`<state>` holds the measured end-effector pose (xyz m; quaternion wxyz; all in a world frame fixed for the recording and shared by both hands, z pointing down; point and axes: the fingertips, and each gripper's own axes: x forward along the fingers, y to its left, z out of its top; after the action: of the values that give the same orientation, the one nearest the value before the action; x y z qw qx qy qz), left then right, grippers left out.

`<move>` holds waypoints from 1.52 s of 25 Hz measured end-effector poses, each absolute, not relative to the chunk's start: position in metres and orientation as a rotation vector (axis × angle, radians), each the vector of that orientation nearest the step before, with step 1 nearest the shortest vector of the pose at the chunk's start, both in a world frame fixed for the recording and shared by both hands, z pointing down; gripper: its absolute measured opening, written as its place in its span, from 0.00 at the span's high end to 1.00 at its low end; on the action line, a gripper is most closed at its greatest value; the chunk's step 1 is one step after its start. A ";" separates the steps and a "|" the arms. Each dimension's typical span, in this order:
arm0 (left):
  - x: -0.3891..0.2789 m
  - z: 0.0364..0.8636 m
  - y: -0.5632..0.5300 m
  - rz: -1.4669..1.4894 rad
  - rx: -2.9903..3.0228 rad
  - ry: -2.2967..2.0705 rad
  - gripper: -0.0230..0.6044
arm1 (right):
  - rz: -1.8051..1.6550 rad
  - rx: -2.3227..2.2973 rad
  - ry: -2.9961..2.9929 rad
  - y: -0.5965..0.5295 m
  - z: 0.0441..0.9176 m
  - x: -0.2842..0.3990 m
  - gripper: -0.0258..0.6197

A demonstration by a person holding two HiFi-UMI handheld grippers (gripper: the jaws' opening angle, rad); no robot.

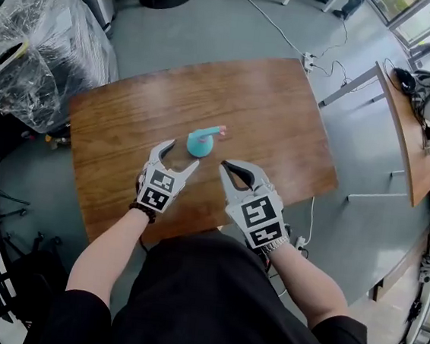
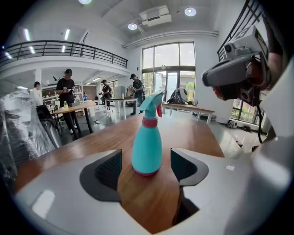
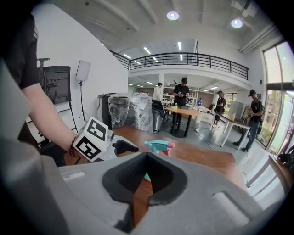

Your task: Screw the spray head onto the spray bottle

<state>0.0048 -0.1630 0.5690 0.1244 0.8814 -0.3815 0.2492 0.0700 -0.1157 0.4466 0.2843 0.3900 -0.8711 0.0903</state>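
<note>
Spray bottle, smooth teal teardrop, on wood-grain table.

The table carries 1 spray bottle, with 1 spray head on top of it. Over the table's near edge there are 2 tongs: 1 left tongs and 1 right tongs. Each bears 1 marker cube, so 2 cubes in all. Past the table's right edge stands 1 second table. Past its left corner lies 1 plastic-wrapped bundle.
</note>
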 end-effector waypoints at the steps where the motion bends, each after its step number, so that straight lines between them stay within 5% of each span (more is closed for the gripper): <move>1: 0.003 0.561 -0.159 0.699 2.574 -1.113 0.41 | 0.250 1.049 -2.336 -0.116 0.448 0.065 0.97; 13: 0.005 0.482 -0.125 0.488 2.615 -1.038 0.95 | 0.310 1.208 -2.388 -0.113 0.453 0.043 0.97; 38: 0.022 0.471 -0.121 0.465 2.604 -1.009 0.95 | 0.337 1.230 -2.394 -0.110 0.458 0.048 0.97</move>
<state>0.0218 -0.1206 0.4715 0.1545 0.9087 -0.3521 0.1623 0.0483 -0.1105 0.4579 0.2129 0.4429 -0.8624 0.1215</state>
